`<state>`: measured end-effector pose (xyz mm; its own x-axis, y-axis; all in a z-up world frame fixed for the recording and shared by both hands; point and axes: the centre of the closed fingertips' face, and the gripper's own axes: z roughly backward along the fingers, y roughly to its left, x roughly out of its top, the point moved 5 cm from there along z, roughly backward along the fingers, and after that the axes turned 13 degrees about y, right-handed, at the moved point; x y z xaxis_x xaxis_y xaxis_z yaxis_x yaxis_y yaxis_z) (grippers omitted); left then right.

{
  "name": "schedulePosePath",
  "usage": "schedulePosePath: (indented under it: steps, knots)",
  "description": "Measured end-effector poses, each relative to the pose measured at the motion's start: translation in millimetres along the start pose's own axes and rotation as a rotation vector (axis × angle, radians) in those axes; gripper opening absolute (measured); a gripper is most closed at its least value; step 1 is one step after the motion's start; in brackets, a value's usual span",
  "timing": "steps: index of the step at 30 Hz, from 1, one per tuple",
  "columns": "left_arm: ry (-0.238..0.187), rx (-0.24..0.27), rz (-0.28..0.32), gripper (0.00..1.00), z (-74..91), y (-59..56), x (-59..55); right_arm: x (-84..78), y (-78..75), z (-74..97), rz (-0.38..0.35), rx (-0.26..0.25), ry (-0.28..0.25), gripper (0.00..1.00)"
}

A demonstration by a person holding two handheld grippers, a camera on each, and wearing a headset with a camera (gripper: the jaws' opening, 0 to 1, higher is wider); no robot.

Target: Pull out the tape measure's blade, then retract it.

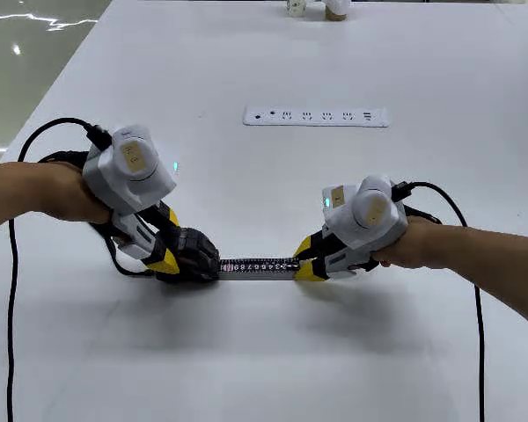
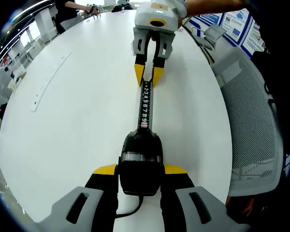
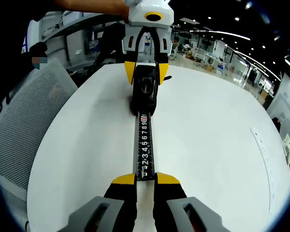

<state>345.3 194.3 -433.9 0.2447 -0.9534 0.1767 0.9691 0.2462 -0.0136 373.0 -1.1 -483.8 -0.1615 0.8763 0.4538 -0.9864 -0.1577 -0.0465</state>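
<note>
Surface: one white table [image 1: 273, 53], matte, running to the top of the frame in the head view. A glossy floor shows at the upper left. In the right gripper view we see an open office with ceiling lights at the upper right.

Count:
- One power strip [image 1: 316, 116], flat on the table, above centre in the head view.
- One mesh chair [image 2: 251, 121], at the right of the left gripper view.
- Two black cables, one at the left edge [image 1: 10, 290] and one at the right [image 1: 477, 325].
- Two small items [image 1: 297, 7] at the top edge, too cut off to name.
- Two grippers.

The left gripper [image 2: 141, 169] is clamped on the black tape case [image 1: 192, 255], lower left of centre. The right gripper [image 3: 145, 180] is pinched on the end of the blade [image 1: 258, 264]. The blade lies drawn out between the two grippers, low over the table, with numerals up to 9 showing.
</note>
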Motion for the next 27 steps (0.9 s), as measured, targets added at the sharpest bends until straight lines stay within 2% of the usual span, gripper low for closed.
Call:
schedulePosePath:
  steps: [17, 27]
  knots:
    - [0.003, 0.0, 0.0, 0.27, -0.3, -0.5, -1.1, -14.5, 0.1, 8.4, -0.005, 0.003, 0.01, 0.08]
    - [0.003, 0.001, 0.0, 0.27, 0.2, -0.9, 0.1, -31.1, 0.3, 17.8, -0.014, 0.007, 0.029, 0.08]
